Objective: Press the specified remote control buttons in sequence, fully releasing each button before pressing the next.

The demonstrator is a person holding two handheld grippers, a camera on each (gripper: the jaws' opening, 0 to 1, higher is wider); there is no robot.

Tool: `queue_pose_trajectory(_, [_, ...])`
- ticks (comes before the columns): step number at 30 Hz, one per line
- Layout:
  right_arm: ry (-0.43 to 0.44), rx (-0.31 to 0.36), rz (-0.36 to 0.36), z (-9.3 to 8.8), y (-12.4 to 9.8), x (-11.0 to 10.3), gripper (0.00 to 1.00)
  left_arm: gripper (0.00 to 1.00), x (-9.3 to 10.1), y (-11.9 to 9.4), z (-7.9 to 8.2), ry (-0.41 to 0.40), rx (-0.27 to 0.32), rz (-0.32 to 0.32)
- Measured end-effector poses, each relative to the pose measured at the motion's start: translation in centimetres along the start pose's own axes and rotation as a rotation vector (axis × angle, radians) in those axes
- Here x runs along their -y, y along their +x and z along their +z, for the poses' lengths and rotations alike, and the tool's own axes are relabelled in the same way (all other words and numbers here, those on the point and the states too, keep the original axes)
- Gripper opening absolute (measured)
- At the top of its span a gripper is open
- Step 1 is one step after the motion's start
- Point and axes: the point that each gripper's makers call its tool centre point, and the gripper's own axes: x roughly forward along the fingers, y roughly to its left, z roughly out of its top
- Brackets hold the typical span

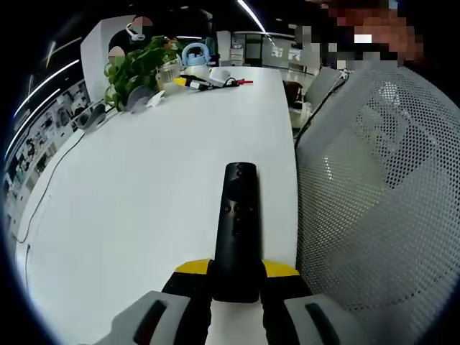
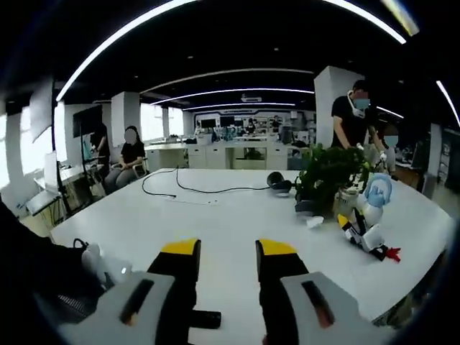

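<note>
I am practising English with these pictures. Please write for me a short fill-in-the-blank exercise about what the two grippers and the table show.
1. The left gripper is shut on a black ____.
2. The right gripper has its jaws apart and holds ____.
3. In the left gripper view, a mesh ____ back stands beside the white table.
4. The potted plant has ____ leaves.

Missing words: remote control; nothing; chair; green

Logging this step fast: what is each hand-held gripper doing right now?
Left hand-held gripper: shut on the slim black plastic remote control.
Right hand-held gripper: open, holding nothing, above the white table.
</note>
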Motion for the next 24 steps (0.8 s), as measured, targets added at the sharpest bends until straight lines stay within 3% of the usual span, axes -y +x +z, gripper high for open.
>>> queue_pose_trajectory(5, [0.053, 0.001, -0.034, -0.7, 0.1, 0.5, 0.65, 0.25, 0.0, 0.0, 0.0, -0.003, 0.002, 0.002])
queue_pose_trajectory(11, [0.067, 0.052, -0.080, -0.4, 0.2, 1.2, 0.84, 0.25, -0.1, 0.1, 0.1, -0.014, 0.008, 0.011])
queue_pose_trajectory(14, [0.068, 0.054, -0.089, -0.5, 0.1, 1.4, 0.87, 0.25, 0.0, 0.2, 0.3, -0.019, 0.012, 0.018])
queue_pose_trajectory(19, [0.101, 0.034, -0.090, -1.1, 0.2, 1.8, 0.81, 0.25, 0.0, 0.3, 0.3, -0.031, 0.017, 0.026])
queue_pose_trajectory(24, [0.111, 0.026, -0.069, -1.4, 0.3, 1.6, 0.80, 0.25, 0.0, 0.4, 0.4, -0.035, -0.008, 0.030])
